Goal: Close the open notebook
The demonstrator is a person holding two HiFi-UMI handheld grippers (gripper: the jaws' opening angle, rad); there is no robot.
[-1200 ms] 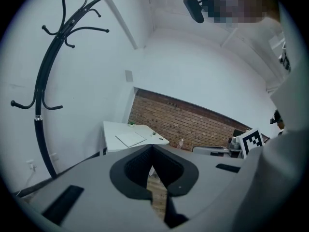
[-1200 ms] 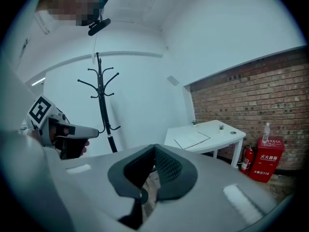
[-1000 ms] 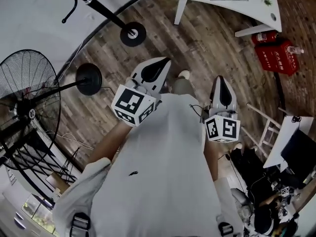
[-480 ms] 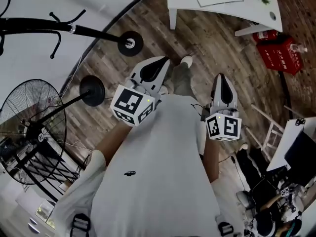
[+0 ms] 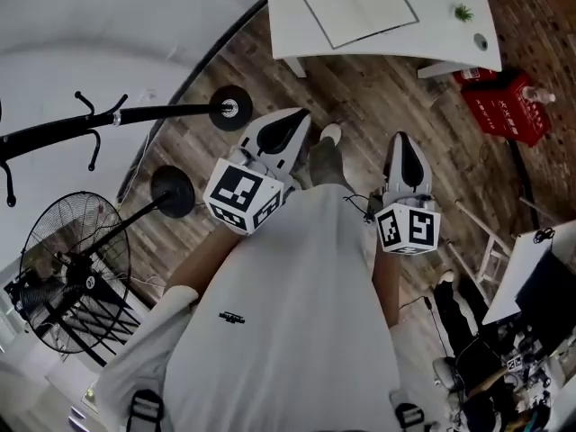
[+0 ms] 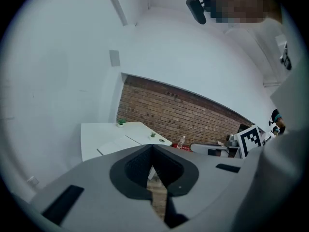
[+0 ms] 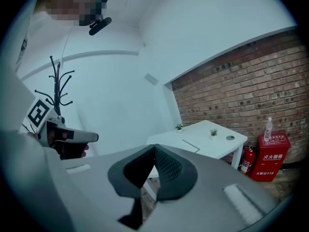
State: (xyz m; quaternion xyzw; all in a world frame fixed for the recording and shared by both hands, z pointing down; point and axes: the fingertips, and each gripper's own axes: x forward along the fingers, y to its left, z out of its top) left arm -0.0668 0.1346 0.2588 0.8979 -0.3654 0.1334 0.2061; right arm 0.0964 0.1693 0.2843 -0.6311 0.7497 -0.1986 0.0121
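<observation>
Locating target. Obs. A: the open notebook (image 5: 360, 7) lies flat, both pages up, on the white table (image 5: 450, 43) at the far side of the plank floor, well apart from both grippers. A small potted plant (image 5: 463, 12) stands near it on the same top, not touching it.

Obs. B: Expected handling?

Obs. A: Judged, not tested: light and thin, with floppy pages and slightly stiffer covers. It will likely slide on the smooth top if pushed sideways. The best hold looks to be the outer edge of one cover, lifted and folded across the spine. Which side carries fewer pages I cannot tell from here. Pinching only loose leaves risks a crease.

Obs. B: Gripper state?

Obs. A: Left gripper (image 5: 292, 120): jaws pressed together, tips meeting, nothing between them, touching nothing. Right gripper (image 5: 403, 147): the same, pads closed on each other, empty. Both are held in front of the person's body, above the floor, pointing roughly toward the table. The jaws would have to be spread before any pinch on the cover.
</observation>
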